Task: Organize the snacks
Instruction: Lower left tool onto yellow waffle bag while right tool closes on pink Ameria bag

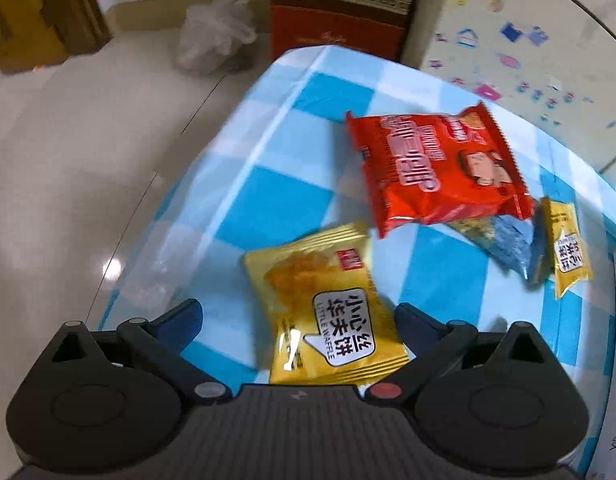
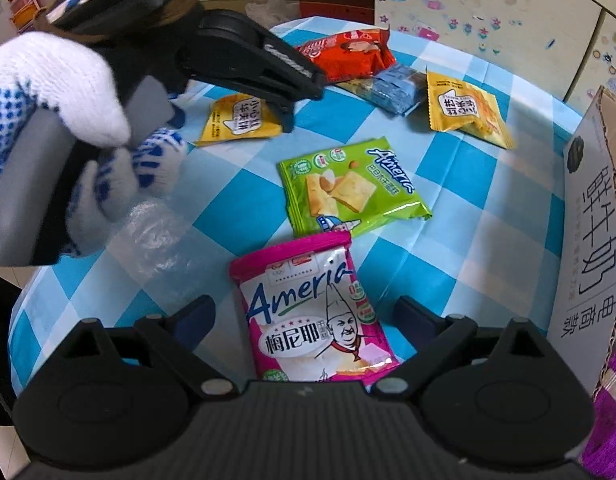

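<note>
Six packets lie loose on the table (image 2: 487,216); none visibly boxed. My left tool (image 1: 298,312) stands open around the yellow waffle packet (image 1: 323,312), my right tool (image 2: 306,312) open around the pink packet (image 2: 311,312). Carton (image 2: 587,240) at right; sorting barely begun

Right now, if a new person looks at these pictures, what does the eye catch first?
Probably the pink Ameria packet, lying between the open right tongs on the blue checked tablecloth, with the green packet just beyond it. In the left wrist view, the red packet stands out, behind a yellow waffle packet between the open left tongs.
</note>
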### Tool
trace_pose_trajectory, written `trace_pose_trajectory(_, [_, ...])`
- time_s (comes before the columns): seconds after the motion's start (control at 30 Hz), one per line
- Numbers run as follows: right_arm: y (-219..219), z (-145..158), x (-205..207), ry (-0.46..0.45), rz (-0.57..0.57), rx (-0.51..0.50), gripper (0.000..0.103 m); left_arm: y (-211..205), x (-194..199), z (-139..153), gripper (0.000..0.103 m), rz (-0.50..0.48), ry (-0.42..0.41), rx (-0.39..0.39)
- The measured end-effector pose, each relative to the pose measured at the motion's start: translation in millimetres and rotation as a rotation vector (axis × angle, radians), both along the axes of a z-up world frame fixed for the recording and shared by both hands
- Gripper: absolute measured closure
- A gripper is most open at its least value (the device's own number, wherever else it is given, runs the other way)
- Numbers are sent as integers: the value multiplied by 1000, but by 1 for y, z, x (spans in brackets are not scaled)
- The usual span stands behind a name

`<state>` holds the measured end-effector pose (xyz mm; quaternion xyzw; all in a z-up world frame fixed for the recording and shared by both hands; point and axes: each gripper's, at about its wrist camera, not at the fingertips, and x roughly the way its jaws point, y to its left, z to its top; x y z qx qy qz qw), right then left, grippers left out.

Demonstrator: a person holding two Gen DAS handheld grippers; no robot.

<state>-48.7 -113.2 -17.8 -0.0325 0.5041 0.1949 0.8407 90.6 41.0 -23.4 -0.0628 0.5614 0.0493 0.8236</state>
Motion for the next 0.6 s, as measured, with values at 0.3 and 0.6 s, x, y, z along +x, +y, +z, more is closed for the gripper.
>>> trace_pose_trajectory(0.3, [1, -1, 0, -4, -6, 1, 3, -2, -4, -1, 0, -7, -45, 14])
trace_pose_trajectory(0.6, [7, -3, -2, -38, 10, -66, 3, -5, -9, -1, 0, 1, -70, 24])
